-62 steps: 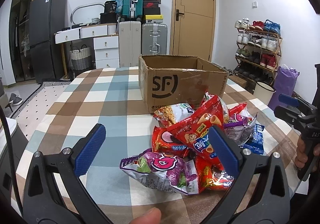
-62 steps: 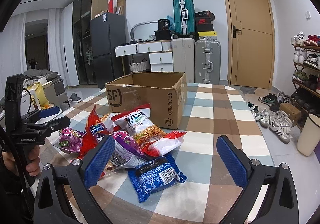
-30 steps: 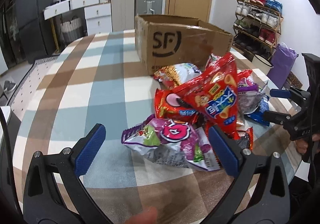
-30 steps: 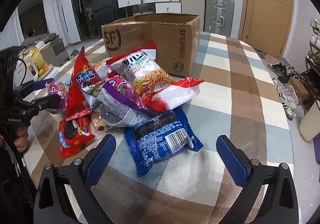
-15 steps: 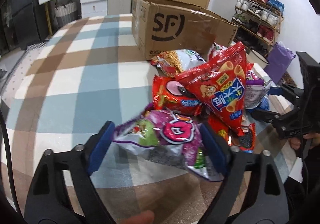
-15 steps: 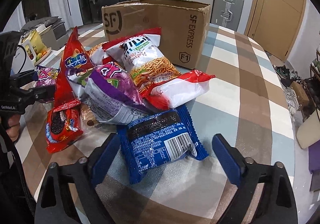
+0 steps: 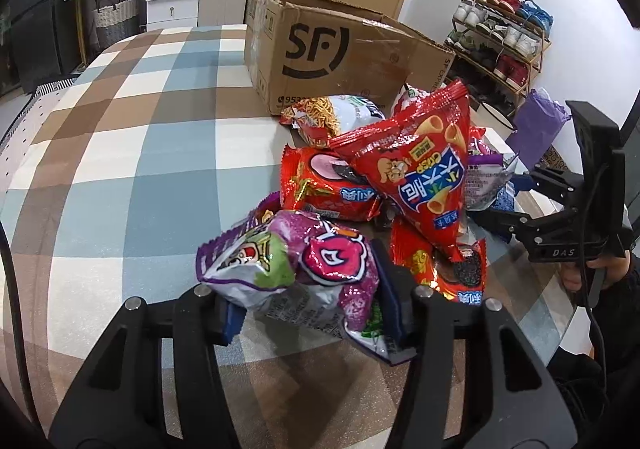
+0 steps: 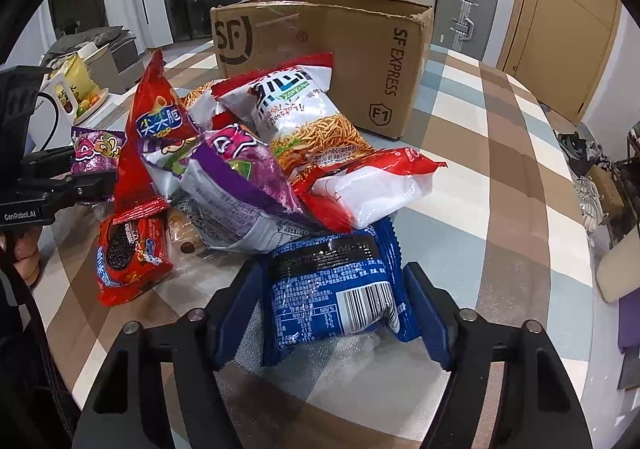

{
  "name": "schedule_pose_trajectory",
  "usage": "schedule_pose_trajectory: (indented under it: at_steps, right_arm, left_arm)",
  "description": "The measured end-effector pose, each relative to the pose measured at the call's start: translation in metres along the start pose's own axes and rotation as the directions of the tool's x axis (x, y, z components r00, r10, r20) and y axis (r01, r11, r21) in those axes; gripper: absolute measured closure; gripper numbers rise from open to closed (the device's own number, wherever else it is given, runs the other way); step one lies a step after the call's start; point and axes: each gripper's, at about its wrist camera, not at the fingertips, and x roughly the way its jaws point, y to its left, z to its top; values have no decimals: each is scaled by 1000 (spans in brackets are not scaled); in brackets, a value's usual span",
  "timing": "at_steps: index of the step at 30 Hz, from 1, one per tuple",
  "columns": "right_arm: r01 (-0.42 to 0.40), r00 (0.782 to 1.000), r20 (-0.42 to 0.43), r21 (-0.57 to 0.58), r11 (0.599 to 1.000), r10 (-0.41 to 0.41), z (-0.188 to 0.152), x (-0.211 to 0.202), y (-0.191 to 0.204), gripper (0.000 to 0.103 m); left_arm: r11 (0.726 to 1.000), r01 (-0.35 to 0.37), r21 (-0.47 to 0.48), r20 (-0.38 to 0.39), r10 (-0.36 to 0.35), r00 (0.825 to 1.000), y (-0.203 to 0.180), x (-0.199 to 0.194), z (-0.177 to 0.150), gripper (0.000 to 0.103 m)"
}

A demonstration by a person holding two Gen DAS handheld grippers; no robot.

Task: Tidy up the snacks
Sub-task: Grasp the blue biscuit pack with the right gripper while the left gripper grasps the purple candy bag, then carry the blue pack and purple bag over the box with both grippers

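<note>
Both tools were down at the snack heap on the checked brown, blue and white table [image 7: 132, 153]. The left tool [image 7: 310, 315] had its blue-padded jaws closing on the shiny purple and silver snack bag [image 7: 296, 269], the bag sitting right between them with both pads against its crumpled lower edge. That bag lay at the near edge of the heap, nearest the left wrist camera.

Over on the other side, the right tool [image 8: 334, 313] was closing too, its jaws flanking the blue foil packet with the barcode [image 8: 336, 289]. The pads stood at the packet's two sides; whether they were pressing it yet I could not tell. The packet lay flat on the table at the front of the heap.

Behind them the rest was piled up: a tall red triangular crisp bag [image 7: 420, 177] leaning on top, a red cookie packet [image 8: 130, 253] beside it, a second purple bag [image 8: 236, 185], a white and red noodle-snack bag [image 8: 296, 117] and a red and white pouch [image 8: 376, 185].

The open brown cardboard box printed SF [image 8: 320, 49] stood upright on the table just behind the heap.
</note>
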Motion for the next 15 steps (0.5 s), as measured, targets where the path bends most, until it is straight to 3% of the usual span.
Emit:
schedule_pose_trajectory:
  at_steps: [7,15]
  right_arm:
    - [-6,999,45,57,998,4,-11,-11,-4,53]
    - [8,995,96,110,994,-18,-19,-27,-15,55]
  left_arm:
    - [1000,-13,-11,54,13,998,3,-20,-6,52]
    - [1000,-25,6,110,24,994,1,-37,-3,52]
